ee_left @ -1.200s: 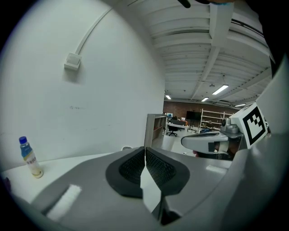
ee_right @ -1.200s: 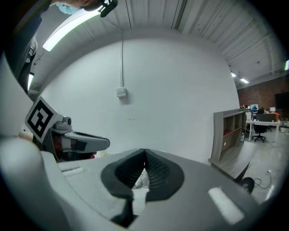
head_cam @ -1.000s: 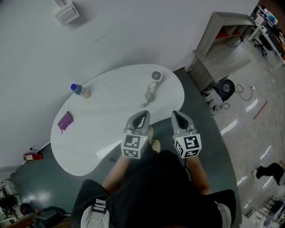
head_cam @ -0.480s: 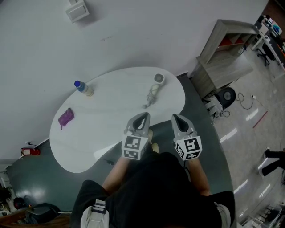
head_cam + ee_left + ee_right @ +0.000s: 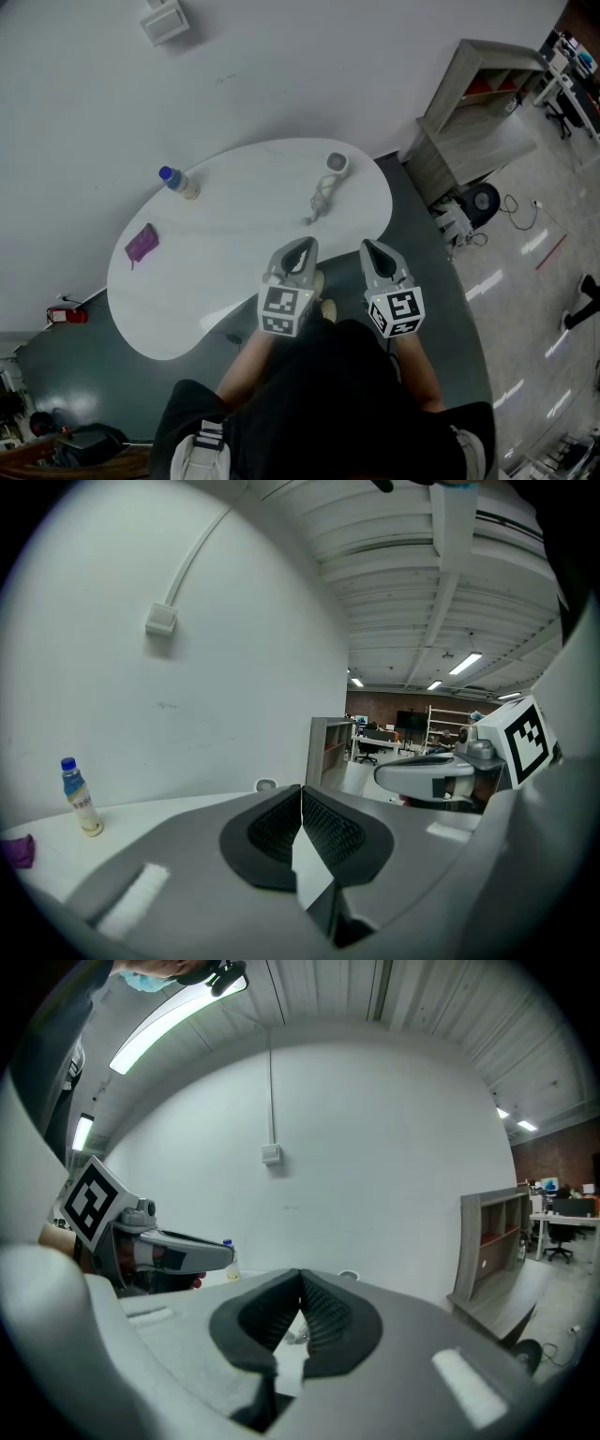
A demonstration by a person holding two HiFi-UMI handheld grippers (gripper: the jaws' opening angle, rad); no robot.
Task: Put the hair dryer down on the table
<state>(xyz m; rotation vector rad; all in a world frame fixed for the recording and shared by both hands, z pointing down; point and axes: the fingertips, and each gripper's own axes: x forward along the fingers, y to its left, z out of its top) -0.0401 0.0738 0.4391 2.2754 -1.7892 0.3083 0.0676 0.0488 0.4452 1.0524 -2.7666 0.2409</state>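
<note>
The hair dryer (image 5: pixel 323 190), pale grey with a round mouth, lies on the white table (image 5: pixel 234 253) near its far right edge, untouched. Its mouth shows small beyond the jaws as the hair dryer (image 5: pixel 266 784) in the left gripper view and as the hair dryer (image 5: pixel 349 1275) in the right gripper view. My left gripper (image 5: pixel 305 245) hovers over the table's near edge, jaws shut and empty. My right gripper (image 5: pixel 368 246) hangs beside it, just off the table's right edge, also shut on nothing. Both point toward the hair dryer from a short distance.
A small bottle with a blue cap (image 5: pixel 176 183) stands at the table's far left. A purple object (image 5: pixel 141 243) lies at the left edge. A wooden shelf unit (image 5: pixel 469 103) stands to the right by the wall. Dark floor surrounds the table.
The head view has shifted slightly, so the table sits a little further right in the picture. Both grippers stay side by side, shut, in the same place.
</note>
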